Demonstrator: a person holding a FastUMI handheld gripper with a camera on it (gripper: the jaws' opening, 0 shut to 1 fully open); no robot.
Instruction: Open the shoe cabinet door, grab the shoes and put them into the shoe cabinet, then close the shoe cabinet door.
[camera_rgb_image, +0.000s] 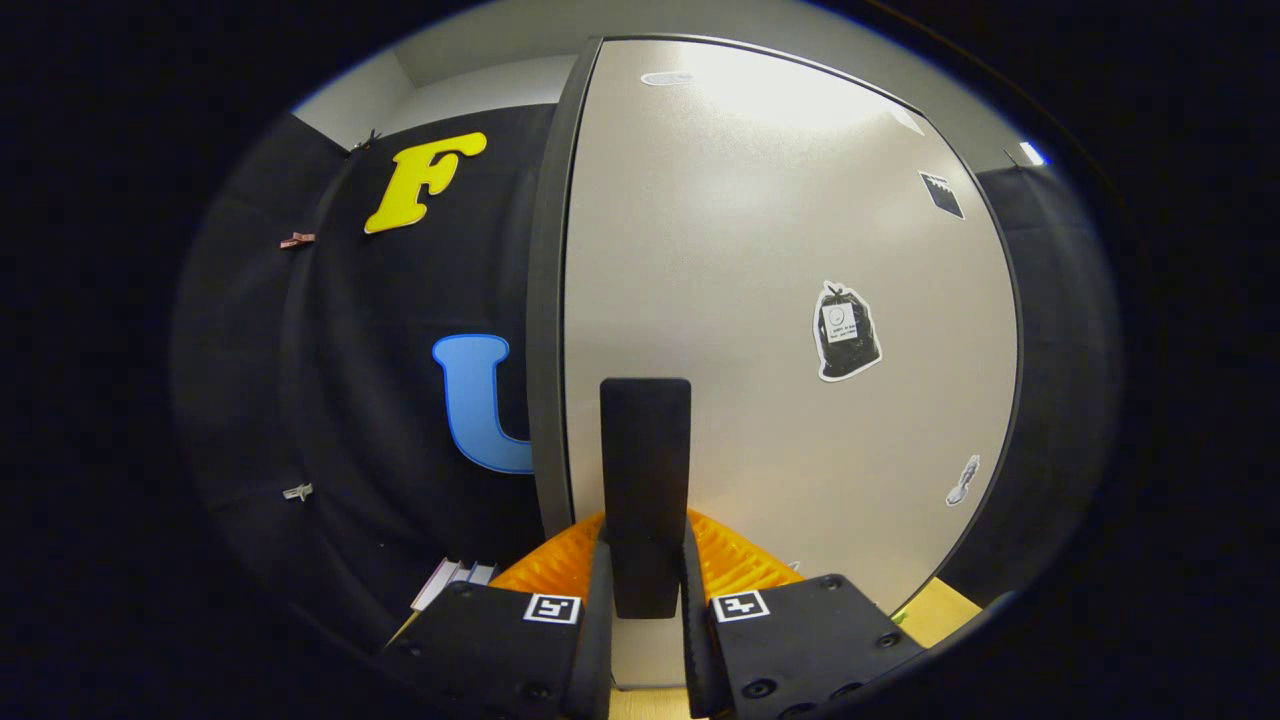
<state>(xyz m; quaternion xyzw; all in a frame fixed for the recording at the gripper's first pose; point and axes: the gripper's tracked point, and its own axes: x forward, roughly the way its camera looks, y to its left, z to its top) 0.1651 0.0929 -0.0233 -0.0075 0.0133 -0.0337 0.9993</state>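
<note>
- The gripper (645, 590) has both fingers pressed on the black handle (645, 470), which stands upright between them on the cabinet door (760, 300).
- Risk, as I judge it: pulling off the door's swing line could make the fingers slip off the handle; the grip sits low on it.
- Orange ribbed fingers (735, 565) lie close against the door, so they may scrape it.
- Left of the handle, the door's dark edge (548, 330) is near; beyond that edge there is open room before the black cloth wall (330, 400).
- No shoes can be seen from here; stickers (847, 332) lie right of the handle.
</note>
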